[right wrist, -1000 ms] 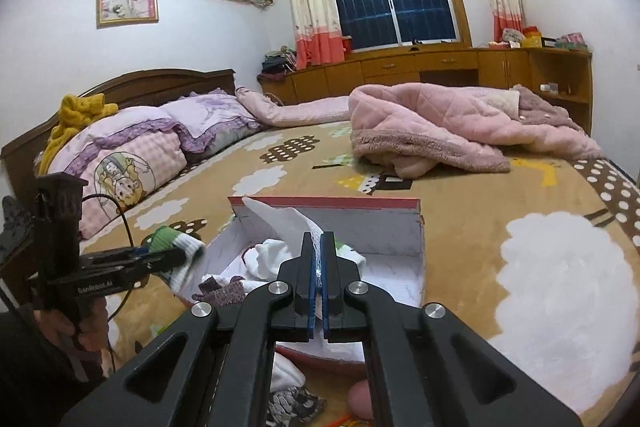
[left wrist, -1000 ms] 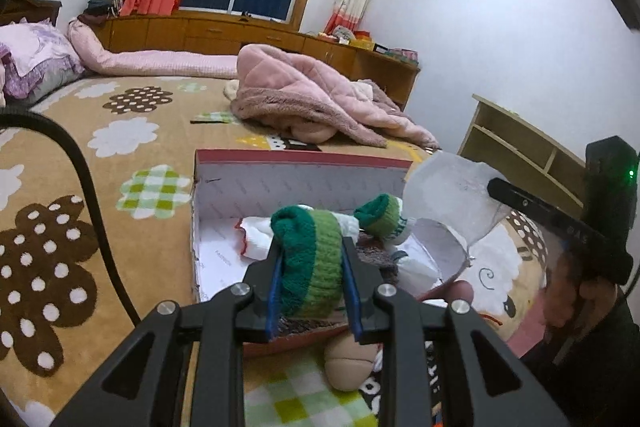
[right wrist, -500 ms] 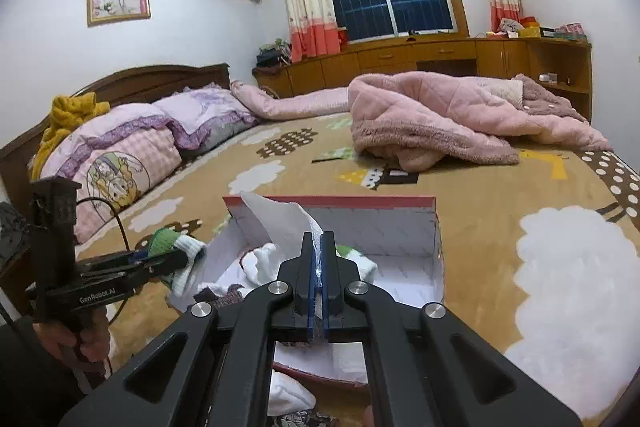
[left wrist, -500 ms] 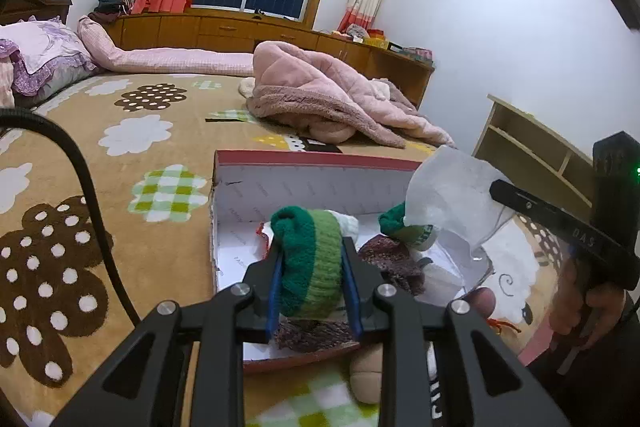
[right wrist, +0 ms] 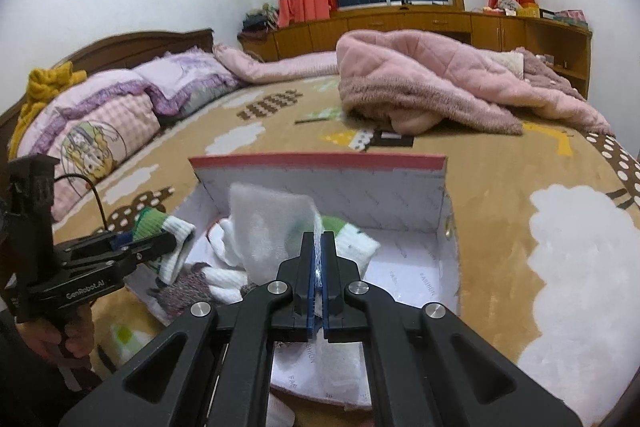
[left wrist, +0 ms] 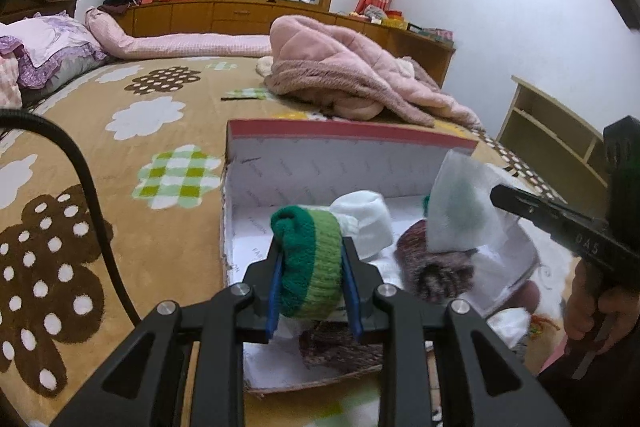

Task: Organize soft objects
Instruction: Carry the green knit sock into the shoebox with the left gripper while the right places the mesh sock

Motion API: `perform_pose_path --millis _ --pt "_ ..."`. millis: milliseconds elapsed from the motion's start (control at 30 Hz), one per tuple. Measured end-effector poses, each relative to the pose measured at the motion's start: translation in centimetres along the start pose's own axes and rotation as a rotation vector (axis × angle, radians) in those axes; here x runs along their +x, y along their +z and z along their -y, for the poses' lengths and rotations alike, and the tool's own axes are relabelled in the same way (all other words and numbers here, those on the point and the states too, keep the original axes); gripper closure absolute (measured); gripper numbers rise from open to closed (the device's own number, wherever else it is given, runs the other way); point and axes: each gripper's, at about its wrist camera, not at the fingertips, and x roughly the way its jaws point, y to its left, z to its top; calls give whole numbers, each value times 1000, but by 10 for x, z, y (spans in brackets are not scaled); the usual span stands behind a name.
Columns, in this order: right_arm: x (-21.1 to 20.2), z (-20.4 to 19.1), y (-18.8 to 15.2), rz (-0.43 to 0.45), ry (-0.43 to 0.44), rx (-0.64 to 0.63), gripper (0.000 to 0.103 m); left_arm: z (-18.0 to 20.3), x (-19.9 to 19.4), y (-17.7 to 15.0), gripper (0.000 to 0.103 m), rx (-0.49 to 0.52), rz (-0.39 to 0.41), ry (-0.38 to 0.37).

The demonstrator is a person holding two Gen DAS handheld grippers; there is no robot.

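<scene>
Gripping a green knitted sock at lower centre, the left gripper has its jaws clamped on it over the open box. The right gripper pinches thin white wrapping paper above socks in the box, on the bed.

Both grippers are closing in on the open red-rimmed white cardboard shoebox, which is growing larger at frame centre. The translucent white tissue sheet is sinking over the box's interior, now covering the green-cuffed sock at right.
</scene>
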Motion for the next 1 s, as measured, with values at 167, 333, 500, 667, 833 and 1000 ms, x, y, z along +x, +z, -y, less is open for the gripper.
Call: perform_pose_path --millis 167,333,500,667,833,1000 --pt "19 -4 -2 -45 -21 -15 100 -10 16 -4 76 -21 -31 27" --pt "43 -6 -7 -117 -34 -9 100 -14 25 -6 76 -18 -45 32" --pt "62 -4 -11 -159 15 33 100 -7 29 -8 74 19 -34 69" --pt "70 2 -11 -178 32 97 100 3 35 -11 73 77 -25 93" --pt "71 -6 -11 -187 5 53 100 11 39 -16 61 116 -9 117" --pt "73 -8 -11 -199 -7 30 100 14 40 -18 54 133 -5 126"
